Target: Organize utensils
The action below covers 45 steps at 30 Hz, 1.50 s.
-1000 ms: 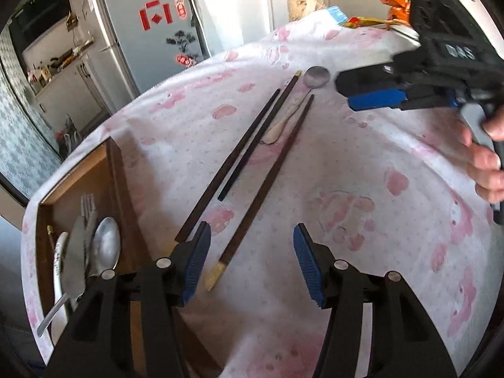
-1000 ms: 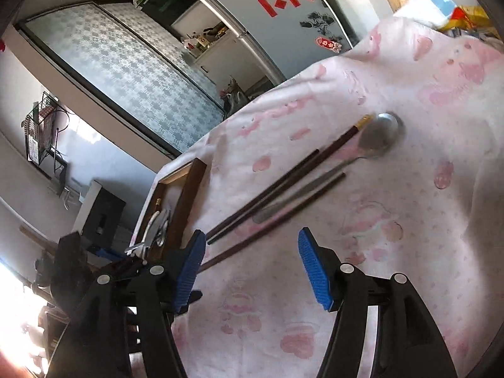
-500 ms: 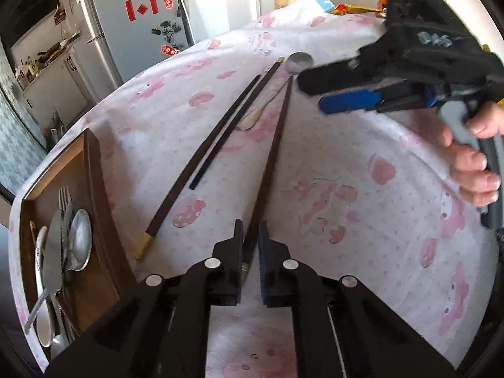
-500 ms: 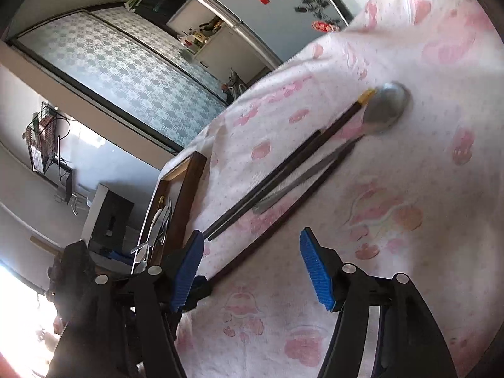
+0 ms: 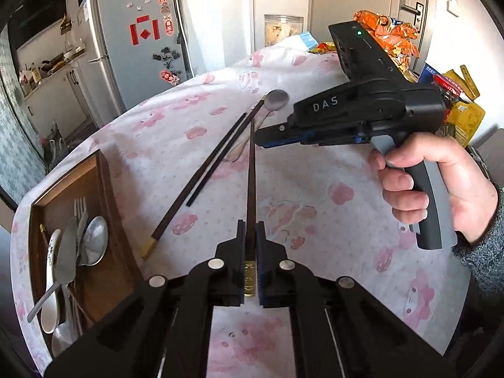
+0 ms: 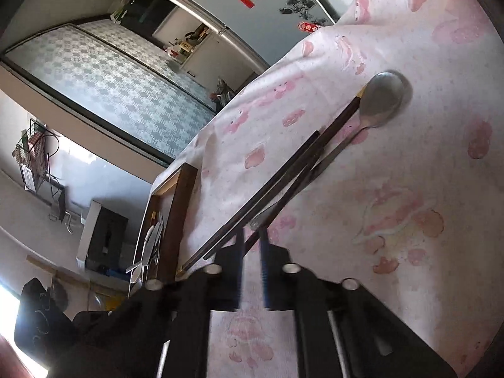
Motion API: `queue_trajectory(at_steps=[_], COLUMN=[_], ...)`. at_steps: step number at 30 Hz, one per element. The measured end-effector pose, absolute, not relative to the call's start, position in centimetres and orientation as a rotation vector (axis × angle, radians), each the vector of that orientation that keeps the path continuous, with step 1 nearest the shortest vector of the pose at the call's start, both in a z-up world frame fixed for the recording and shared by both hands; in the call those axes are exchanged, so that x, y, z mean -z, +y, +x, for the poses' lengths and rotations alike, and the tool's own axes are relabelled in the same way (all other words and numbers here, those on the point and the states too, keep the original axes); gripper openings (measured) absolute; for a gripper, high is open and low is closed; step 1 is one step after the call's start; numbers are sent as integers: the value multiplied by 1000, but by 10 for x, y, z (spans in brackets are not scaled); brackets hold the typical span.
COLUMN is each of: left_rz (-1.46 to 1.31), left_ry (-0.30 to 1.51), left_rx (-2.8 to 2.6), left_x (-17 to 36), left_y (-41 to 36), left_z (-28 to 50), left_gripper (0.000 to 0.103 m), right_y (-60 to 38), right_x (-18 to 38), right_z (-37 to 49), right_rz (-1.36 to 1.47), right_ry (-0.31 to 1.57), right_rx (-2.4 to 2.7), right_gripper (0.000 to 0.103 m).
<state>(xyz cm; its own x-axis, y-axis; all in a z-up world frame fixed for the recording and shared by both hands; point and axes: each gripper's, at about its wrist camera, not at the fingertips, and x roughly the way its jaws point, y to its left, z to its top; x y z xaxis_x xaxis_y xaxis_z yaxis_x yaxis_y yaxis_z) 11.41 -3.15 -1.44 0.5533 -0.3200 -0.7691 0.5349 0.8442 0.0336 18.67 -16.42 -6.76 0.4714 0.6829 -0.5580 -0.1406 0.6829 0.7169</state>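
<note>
My left gripper is shut on the gold-tipped end of a dark brown chopstick and holds it raised, pointing away over the pink-patterned tablecloth. Two more dark chopsticks and a steel spoon lie on the cloth. My right gripper, seen from the left wrist, is closed around the far part of the same chopstick; its jaws stand narrow.
A wooden tray at the table's left edge holds a fork, spoons and a knife. Snack bags and boxes crowd the far right. A fridge stands behind the table.
My left gripper closed on the chopstick's gold end and lifted it. My right gripper went from wide open to closed around the chopstick's far part.
</note>
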Motion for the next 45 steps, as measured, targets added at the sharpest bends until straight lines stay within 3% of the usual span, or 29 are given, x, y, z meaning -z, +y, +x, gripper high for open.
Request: queue_trajectory(at_steps=[11,12,13,15,17,19,23,24,25,27,41,42,45], left_rz=[211,195,185,175,164,161,182,182,183,191,147,145,125], left_ry=[789,784,780,774,770,768,765,762,760,751,772,774,793], left_rx=[456,452,446,438,440,451,464,468,465,448,240,223,192], left_x=[-1,-4,-5,-7,-9,-10,-7,-7,-8,-9,2,4,10], left_y=[24,32,37,45,48,48,43,43,44,48,139,144,157], left_z=[96,94,93,92,91,89,79,76,73,71,64,66,74], left_gripper=[6,6,6,6,6,6,6,6,6,7,7,7,6], right_y=[-111,-107,-101,-98,-90,-83,-73,-70,-68,-62,64,73,88], right_x=[36,34,34,37,41,45,46,48,49,47,19,17,15], right_z=[181,179,176,171,167,167,173,176,178,179,189,190,188], right_rz=[569,559,560,595,606,613,633,639,642,616,412,394,389], right_ry=[941,946,956,967,976,990,992,997,1003,996,958,959,965], right_rx=[-586,-585,-586,-582,-601,-600,-593,-593,-594,-581,-712,-717,-747], right_gripper=[1,6,37,77,74,62,51,42,26,17,16,17,33])
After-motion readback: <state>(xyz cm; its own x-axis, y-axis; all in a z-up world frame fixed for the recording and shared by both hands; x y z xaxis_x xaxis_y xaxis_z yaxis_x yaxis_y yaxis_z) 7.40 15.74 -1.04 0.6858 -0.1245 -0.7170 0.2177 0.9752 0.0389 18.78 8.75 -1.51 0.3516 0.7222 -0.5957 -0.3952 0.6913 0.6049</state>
